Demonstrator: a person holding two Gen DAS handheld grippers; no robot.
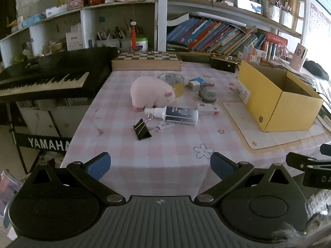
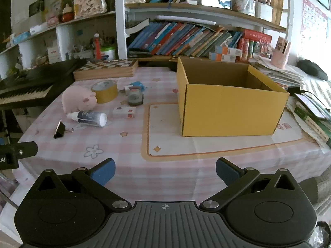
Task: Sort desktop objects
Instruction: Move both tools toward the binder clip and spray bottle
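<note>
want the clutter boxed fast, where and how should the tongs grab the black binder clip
Grip the black binder clip across its folded black body, coming from above with the left tongs, which are open and nearer. The body stands like a small tent with two flat sloping faces to pinch; its wire handles are thin and would likely slip.

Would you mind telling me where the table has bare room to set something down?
Free: the front strip of cloth between the table edge and the clip, and the mat before the box. Crowded: the pig, bottle and tape cluster left of the box.
</note>
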